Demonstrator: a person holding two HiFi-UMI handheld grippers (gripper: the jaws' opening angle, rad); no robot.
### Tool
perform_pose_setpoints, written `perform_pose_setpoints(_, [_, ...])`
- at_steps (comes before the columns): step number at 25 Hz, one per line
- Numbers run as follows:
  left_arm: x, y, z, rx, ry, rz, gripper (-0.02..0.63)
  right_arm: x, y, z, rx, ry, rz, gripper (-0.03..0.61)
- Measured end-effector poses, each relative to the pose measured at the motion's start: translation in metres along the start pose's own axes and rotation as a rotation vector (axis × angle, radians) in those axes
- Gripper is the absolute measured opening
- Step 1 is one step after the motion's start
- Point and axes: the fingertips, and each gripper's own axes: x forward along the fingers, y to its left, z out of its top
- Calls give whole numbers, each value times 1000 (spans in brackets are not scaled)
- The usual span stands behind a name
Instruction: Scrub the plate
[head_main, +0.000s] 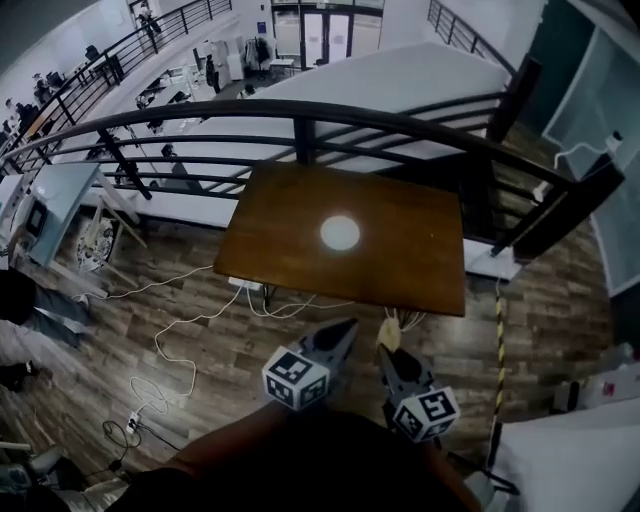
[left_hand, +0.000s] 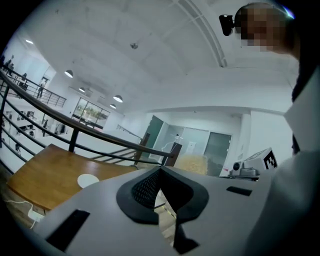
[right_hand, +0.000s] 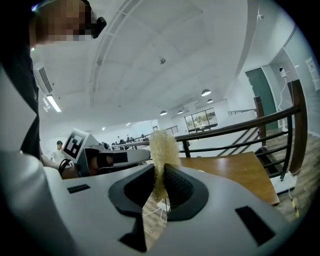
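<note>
A white plate (head_main: 340, 232) lies in the middle of a brown wooden table (head_main: 420, 270); it also shows at the left in the left gripper view as the plate (left_hand: 88, 180). Both grippers hang before the table's near edge, apart from the plate. My left gripper (head_main: 343, 330) is shut with nothing between its jaws, as the left gripper (left_hand: 161, 172) confirms up close. My right gripper (head_main: 386, 352) is shut on a yellowish scrub pad (head_main: 388, 333), which sticks up out of the right gripper (right_hand: 160, 172) as a fuzzy pad (right_hand: 162, 147).
A dark metal railing (head_main: 300, 125) runs behind the table, with a drop to a lower floor beyond. White cables (head_main: 175, 345) and a power strip (head_main: 245, 285) lie on the wood floor at the left. A white surface (head_main: 570, 460) sits at the lower right.
</note>
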Motion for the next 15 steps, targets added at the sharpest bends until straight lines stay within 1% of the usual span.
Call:
perform_pose_setpoints(4, [9, 39, 7, -9, 13, -10, 9, 40, 2, 7, 13, 11, -5, 60])
perform_pose_setpoints(7, [9, 64, 13, -15, 17, -4, 9, 66, 2, 10, 1, 30, 5, 58])
perform_pose_setpoints(9, [10, 76, 17, -34, 19, 5, 9, 80, 1, 15, 0, 33, 13, 60])
perform_pose_setpoints(12, [10, 97, 24, -57, 17, 30, 9, 103, -1, 18, 9, 43, 35, 60])
perform_pose_setpoints(15, [11, 128, 35, -61, 5, 77, 9, 136, -6, 24, 9, 53, 76, 60])
